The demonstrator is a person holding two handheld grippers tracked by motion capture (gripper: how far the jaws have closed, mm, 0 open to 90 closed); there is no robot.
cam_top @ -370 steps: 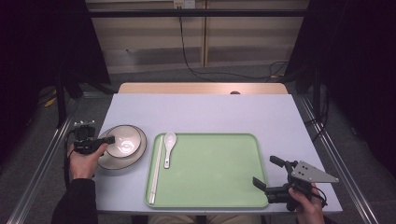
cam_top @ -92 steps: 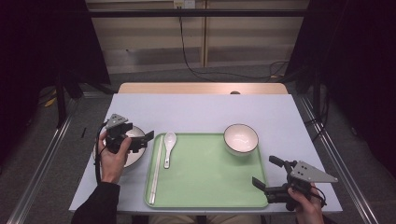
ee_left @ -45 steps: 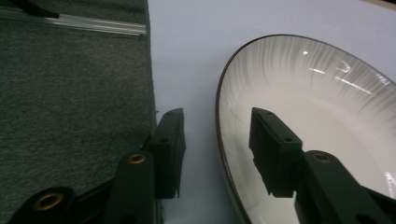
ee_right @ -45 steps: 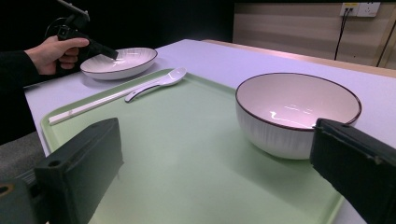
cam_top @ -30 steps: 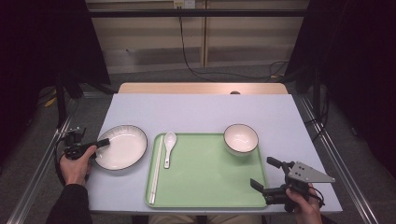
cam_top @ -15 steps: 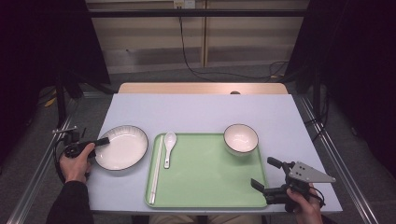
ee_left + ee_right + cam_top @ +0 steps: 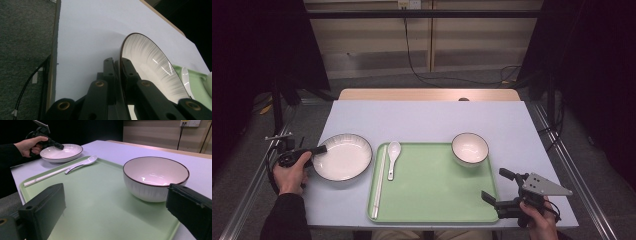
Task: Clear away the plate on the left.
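The pale table (image 7: 427,117) carries everything, and the green tray (image 7: 437,195) takes up its near middle. On the tray's far right corner stands the white bowl (image 7: 470,148) with a dark rim, upright and with nothing inside (its glazed bottom shows clean in the right gripper view). Along the tray's left edge lie the white chopsticks (image 7: 379,182), running straight from near to far, and just beside them the white spoon (image 7: 392,157), its handle toward the person and its scoop at the far end, resting over the tray's rim.

Left of the tray, on the bare table and close to the tray's left edge, sits the plate (image 7: 342,156), shallow, white with a dark rim and fine ribbing, lying flat and holding nothing. The left gripper (image 7: 318,149) comes in level from the plate's left side, and its jaws have just been closing with the rim between them; in the left gripper view one jaw lies over the rim and the other under it, pressed against the plate's edge. The left hand (image 7: 292,172) wraps the gripper's handle at the table's left edge, the sleeved forearm behind it.

The right gripper (image 7: 499,187) rests by the tray's near right corner, aimed toward the bowl, jaws spread wide with nothing between them.
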